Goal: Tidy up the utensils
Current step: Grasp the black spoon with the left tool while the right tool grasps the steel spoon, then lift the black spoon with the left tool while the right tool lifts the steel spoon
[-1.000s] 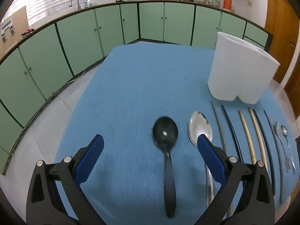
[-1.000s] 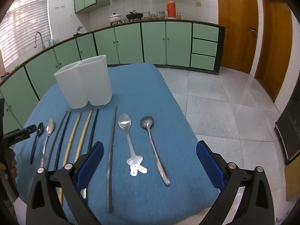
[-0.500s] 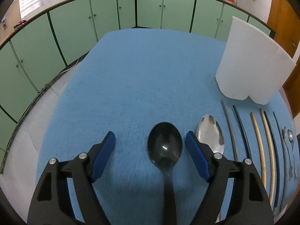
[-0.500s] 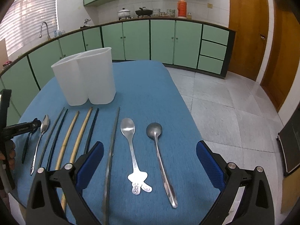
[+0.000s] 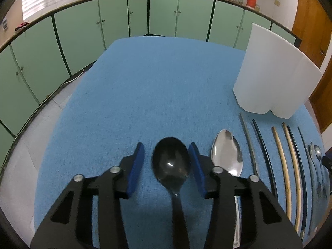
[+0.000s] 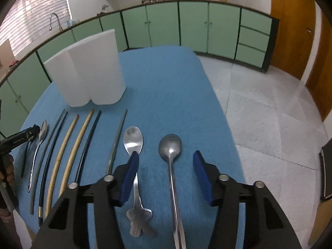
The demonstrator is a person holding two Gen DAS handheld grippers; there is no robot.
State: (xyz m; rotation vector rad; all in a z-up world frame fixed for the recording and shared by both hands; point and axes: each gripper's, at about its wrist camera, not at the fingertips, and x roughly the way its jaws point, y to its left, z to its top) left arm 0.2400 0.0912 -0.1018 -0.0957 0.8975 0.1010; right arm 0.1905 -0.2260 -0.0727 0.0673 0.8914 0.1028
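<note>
Found no legible brand or label; only blurred, unreadable marks on the flared handle of the short spoon (image 6: 132, 145). Left gripper (image 5: 167, 157) closing around the black spoon (image 5: 171, 161) at the left end of the row on the blue table (image 5: 145, 95), pads not yet pressing. Right gripper (image 6: 165, 165) closing likewise astride the long steel spoon (image 6: 170, 147) at the right end, white holder (image 6: 89, 74) standing beyond.
</note>
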